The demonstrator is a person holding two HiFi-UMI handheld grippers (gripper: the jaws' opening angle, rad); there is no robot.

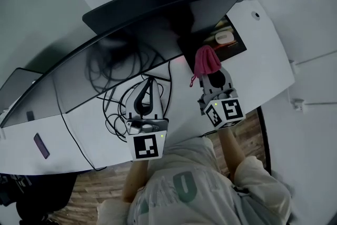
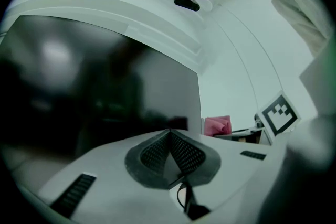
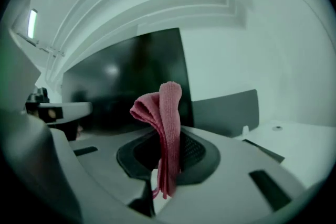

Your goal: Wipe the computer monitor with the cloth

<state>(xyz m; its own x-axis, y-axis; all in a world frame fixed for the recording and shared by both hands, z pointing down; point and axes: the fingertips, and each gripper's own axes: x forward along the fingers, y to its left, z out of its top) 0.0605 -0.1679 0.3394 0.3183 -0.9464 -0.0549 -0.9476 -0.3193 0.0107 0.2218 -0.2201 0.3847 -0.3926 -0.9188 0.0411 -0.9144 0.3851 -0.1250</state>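
My right claw (image 3: 168, 136): jaws clamped on the pink cloth (image 3: 167, 107), whose folded end stands up above them, close before the right end of the monitor (image 1: 158, 23); whether the two touch, I cannot tell. My left claw (image 2: 169, 135): jaws pressed together with nothing between, above the cables (image 1: 113, 108) toward the front edge of the desk (image 1: 263, 55), facing the screen.

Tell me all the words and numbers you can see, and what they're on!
"0" or "O": one big greenish character on the person's shirt; the print beside it is too crumpled to read.
Marker cubes: only black-and-white squares, no letters.
Monitor, cloth: no print that I can see.
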